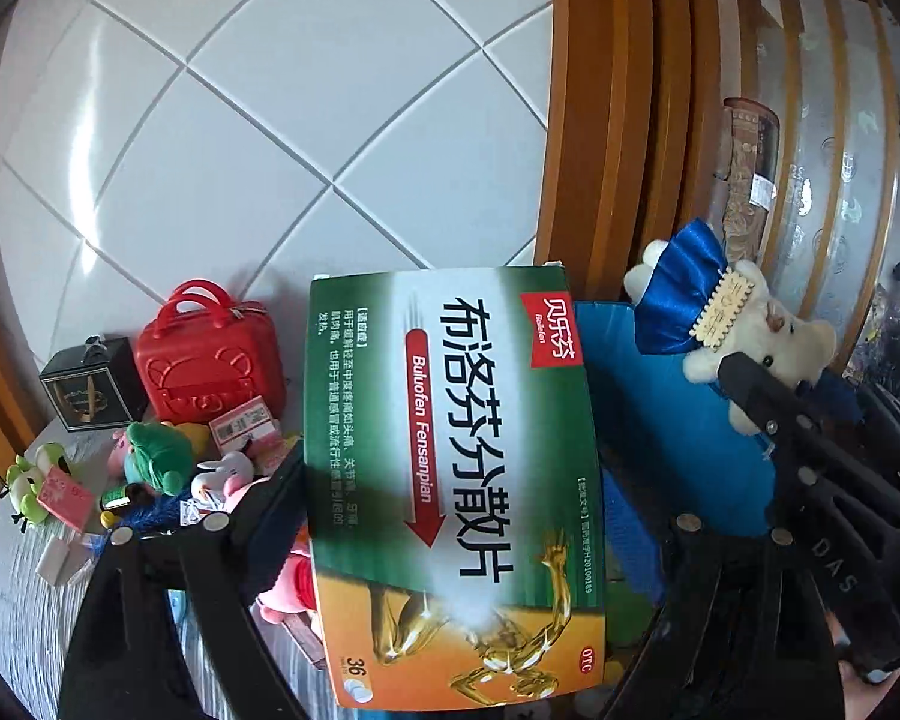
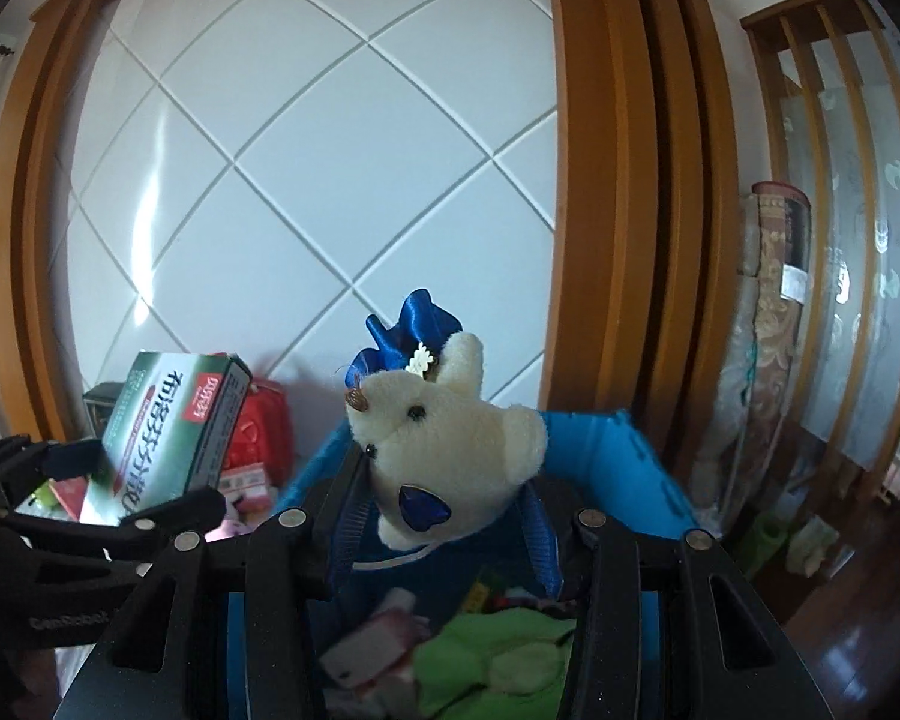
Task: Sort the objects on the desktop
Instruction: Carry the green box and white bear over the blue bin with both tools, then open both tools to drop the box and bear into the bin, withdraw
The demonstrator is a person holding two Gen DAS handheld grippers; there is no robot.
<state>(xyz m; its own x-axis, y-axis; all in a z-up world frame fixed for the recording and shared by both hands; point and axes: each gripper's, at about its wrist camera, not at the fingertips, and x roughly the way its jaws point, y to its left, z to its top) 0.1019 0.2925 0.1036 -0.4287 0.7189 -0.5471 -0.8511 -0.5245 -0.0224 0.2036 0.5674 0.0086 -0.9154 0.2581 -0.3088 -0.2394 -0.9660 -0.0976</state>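
Left gripper [image 1: 450, 516]: jaws set wide, clamped on the two long edges of a medicine box [image 1: 450, 450]. The box stands between the fingers, its printed face to the left wrist camera, its far end reaching past the fingertips.

Medicine box, writing: green and orange carton; large Chinese characters; "Bulofen Fensanpian" on a red arrow; red corner tag reading "Beilefen"; "OTC" in a red oval; "36" at the near corner; a golden running figure on the orange part.

Right gripper [image 2: 444, 516]: jaws part closed, pinching a cream plush bear [image 2: 450, 444]. The bear sits between the fingers, its head above the fingertips, a blue satin bow [image 2: 408, 330] on top and blue ribbons hanging beside the fingers. A small cream tag lies against the bow; its lettering is too small to read.

Position: both held items hang above a blue bin [image 2: 618, 462]. The bin holds a green plush and pink-and-white pieces, blurred.

Table [image 1: 24, 588], left of the box: red toy suitcase [image 1: 207, 360], black gift box [image 1: 93, 384], green plush [image 1: 156, 456], frog toy [image 1: 30, 480], small pink cartons.

The right gripper's body bears "DAS" in the left wrist view.
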